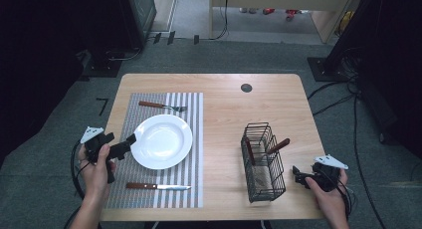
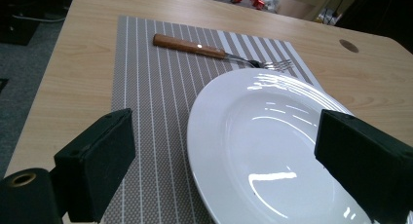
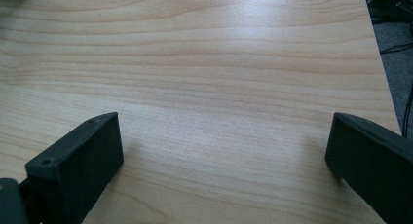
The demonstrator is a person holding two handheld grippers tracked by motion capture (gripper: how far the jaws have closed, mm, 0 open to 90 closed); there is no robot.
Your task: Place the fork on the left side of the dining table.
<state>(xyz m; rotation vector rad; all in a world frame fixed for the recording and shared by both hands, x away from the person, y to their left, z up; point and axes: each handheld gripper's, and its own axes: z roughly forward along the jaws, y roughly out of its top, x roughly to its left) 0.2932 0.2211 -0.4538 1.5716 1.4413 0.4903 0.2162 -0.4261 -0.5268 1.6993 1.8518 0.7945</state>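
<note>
Your left gripper (image 1: 130,141) hangs at the plate (image 1: 161,141), jaws wide apart astride its near rim; the plate sits on the mat (image 1: 189,102) between fork (image 1: 161,106) and knife (image 1: 157,186). It looks glazed, stiff, slippery and breakable; pinch the rim squarely. Your right gripper (image 1: 297,175) is also spread, empty, over bare table (image 3: 219,63) beside the basket (image 1: 263,164).

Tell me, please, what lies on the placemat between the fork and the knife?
The white plate lies there, on the striped placemat, with the fork beyond its far edge and the knife on its near side. The high view shows this.
</note>
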